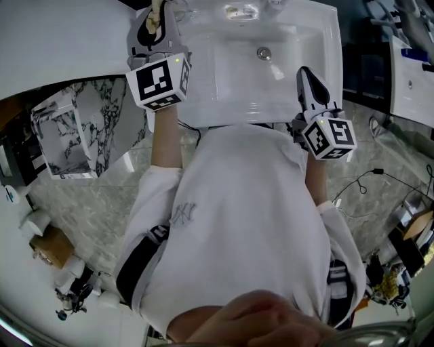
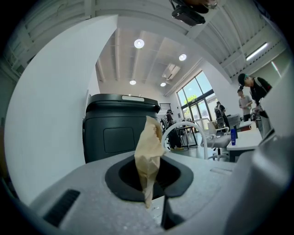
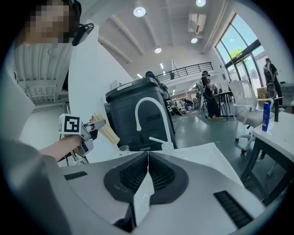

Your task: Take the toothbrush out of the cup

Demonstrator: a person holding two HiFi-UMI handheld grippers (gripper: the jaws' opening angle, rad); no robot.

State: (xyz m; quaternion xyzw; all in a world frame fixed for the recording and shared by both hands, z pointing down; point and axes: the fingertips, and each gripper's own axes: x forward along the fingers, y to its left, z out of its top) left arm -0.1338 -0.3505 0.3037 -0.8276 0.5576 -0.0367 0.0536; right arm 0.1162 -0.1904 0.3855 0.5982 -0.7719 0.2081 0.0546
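Note:
My left gripper is at the back left corner of the white sink, shut on a tan, wood-coloured toothbrush. In the left gripper view the toothbrush stands up between the closed jaws. The right gripper view shows the left gripper holding the toothbrush in the air above a small clear cup and clear of it. My right gripper hovers over the sink's right side. Its jaws are shut, with nothing between them.
The basin has a round drain and a white arched faucet at the back. A big dark bin-like box stands behind the faucet. A marble-patterned cabinet is at my left, above a marbled floor.

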